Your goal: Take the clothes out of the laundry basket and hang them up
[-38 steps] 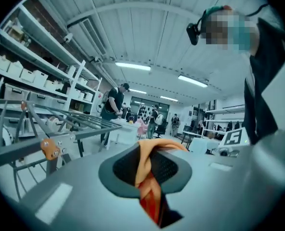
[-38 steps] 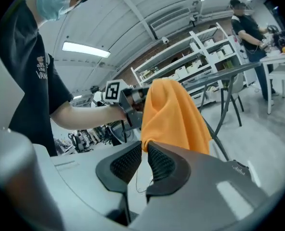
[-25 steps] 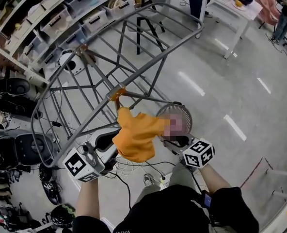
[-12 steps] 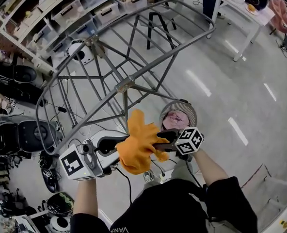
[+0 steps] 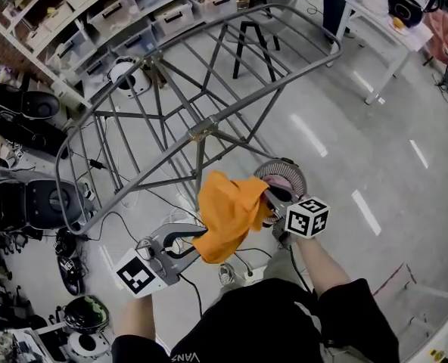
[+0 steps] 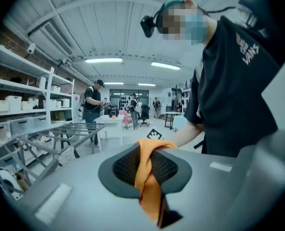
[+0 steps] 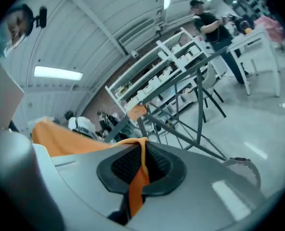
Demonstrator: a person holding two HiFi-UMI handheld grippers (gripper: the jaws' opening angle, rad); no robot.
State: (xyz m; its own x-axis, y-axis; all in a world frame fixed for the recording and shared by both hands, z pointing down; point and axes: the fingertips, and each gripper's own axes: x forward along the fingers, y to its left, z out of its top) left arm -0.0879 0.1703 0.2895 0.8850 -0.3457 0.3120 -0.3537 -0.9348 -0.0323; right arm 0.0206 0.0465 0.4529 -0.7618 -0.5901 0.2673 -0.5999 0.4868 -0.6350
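Observation:
An orange cloth [image 5: 228, 214] hangs stretched between my two grippers, in front of the grey drying rack [image 5: 201, 131]. My left gripper [image 5: 197, 244] is shut on the cloth's lower left edge, and a twisted orange fold [image 6: 149, 177] runs between its pads [image 6: 169, 170]. My right gripper [image 5: 273, 199] has just closed on the upper right edge, where a thin orange strip [image 7: 141, 174] is pinched between its jaws. Just behind the right gripper stands the round mesh laundry basket [image 5: 288, 174] with something pink inside.
Shelves with plastic bins [image 5: 126, 13] run along the far left. A black stool [image 5: 254, 21] and a white table [image 5: 375, 13] stand beyond the rack. Black scooters and gear [image 5: 27, 203] crowd the left, with cables [image 5: 133, 218] on the floor. People [image 6: 93, 105] stand in the background.
The cloth was bunched up and now hangs spread between the two grippers. The right gripper has taken a new hold on its edge. The left gripper has moved down and to the right.

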